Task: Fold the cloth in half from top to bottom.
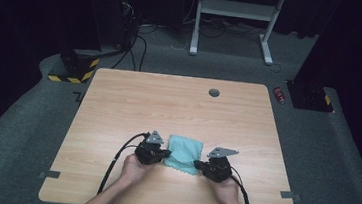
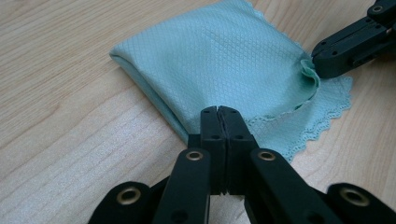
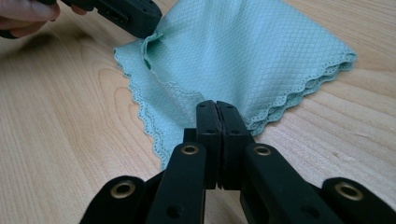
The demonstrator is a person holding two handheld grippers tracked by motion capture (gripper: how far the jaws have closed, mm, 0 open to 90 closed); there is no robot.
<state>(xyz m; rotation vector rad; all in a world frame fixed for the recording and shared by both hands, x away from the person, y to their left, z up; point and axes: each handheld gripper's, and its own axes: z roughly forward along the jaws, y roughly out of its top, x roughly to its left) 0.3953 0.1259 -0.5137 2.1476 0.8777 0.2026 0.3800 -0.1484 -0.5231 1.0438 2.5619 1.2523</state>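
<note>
The right gripper [image 3: 218, 108] pinches the near scalloped edge of a folded teal cloth [image 3: 247, 51] on the wooden surface [image 3: 60, 140]; the left gripper [image 3: 152, 23] grips its far corner.

Dark lab: cables [image 1: 133, 47], hazard-striped base [image 1: 74, 69]

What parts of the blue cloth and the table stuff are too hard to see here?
- Cloth, high view: its near corners are hidden under the left gripper and right gripper.
- Red thing on the floor, high view: too small to identify.
- Cloth edge, left gripper view: hidden behind the shut jaws.
</note>
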